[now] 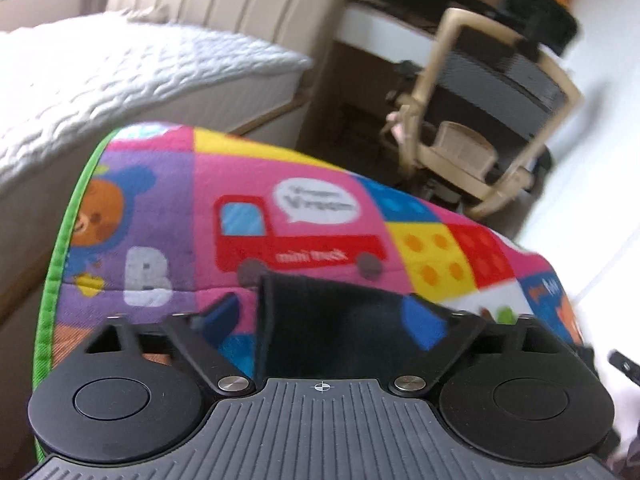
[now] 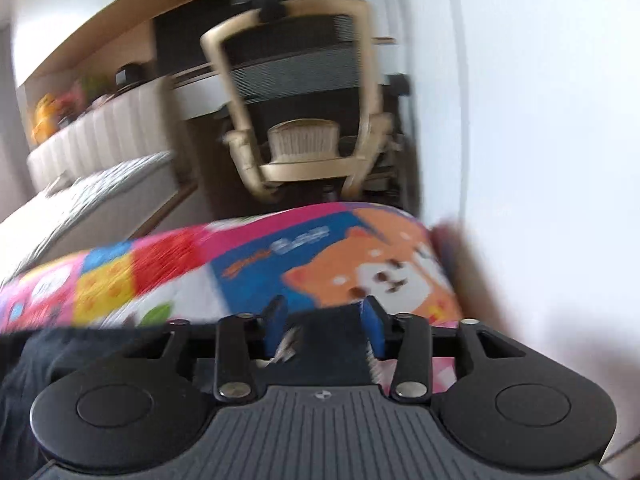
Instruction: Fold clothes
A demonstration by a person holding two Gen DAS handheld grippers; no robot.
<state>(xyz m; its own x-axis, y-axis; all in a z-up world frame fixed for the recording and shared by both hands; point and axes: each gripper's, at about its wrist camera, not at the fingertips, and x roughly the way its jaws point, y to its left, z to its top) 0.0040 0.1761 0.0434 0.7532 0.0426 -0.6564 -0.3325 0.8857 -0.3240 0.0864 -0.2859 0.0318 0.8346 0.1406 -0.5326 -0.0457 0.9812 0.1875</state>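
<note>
A black garment [image 1: 332,332] rises as a flap between the fingers of my left gripper [image 1: 322,318]. The jaws stand wide, and a strip of mat shows between the left blue pad [image 1: 222,314] and the cloth, so the left gripper is open around it. In the right wrist view, my right gripper [image 2: 324,328] is shut on a bunch of the same black garment [image 2: 332,348], with the blue pads [image 2: 276,326] close on either side. More of the garment trails to the lower left. Both grippers hang over a colourful children's play mat [image 1: 280,184].
The play mat [image 2: 248,264] has a green border [image 1: 60,220]. A white quilted bed [image 1: 100,80] with a beige headboard [image 1: 224,0] lies to the left. A beige-framed office chair [image 2: 300,100] stands at a desk beyond the mat, and a white wall [image 2: 540,120] runs along the right.
</note>
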